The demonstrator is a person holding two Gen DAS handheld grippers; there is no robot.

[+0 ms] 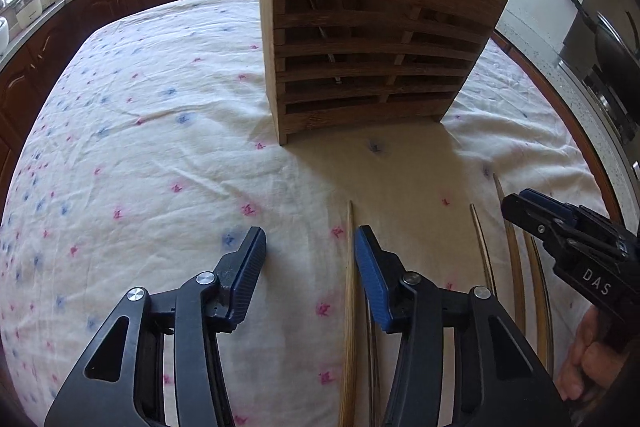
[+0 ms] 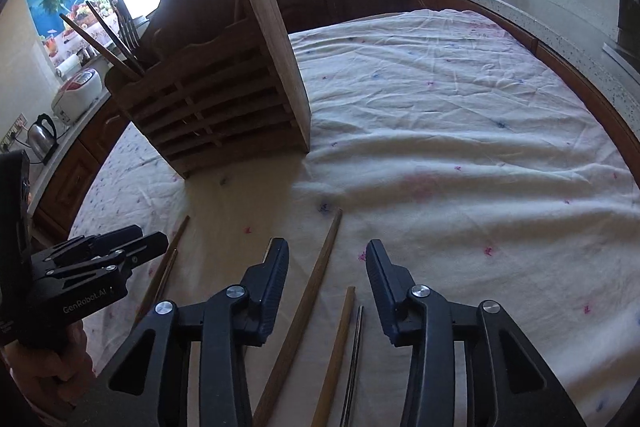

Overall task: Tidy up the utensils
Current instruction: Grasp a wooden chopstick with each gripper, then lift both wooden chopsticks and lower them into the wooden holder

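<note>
Right wrist view: long brown wooden chopstick (image 2: 304, 311) lengthwise between spread, empty right gripper (image 2: 326, 267); left gripper (image 1: 308, 255) likewise released, flanking pale bamboo chopstick (image 1: 349, 307).

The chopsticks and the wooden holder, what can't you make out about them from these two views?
- Chopsticks on the tablecloth: near ends cut off by the bottom edge in both views; the full count is unclear, some pass under the left gripper and right gripper.
- Wooden holder: its contents below the rim are hidden by slats and shadow; its top is cut off in the left wrist view.
</note>
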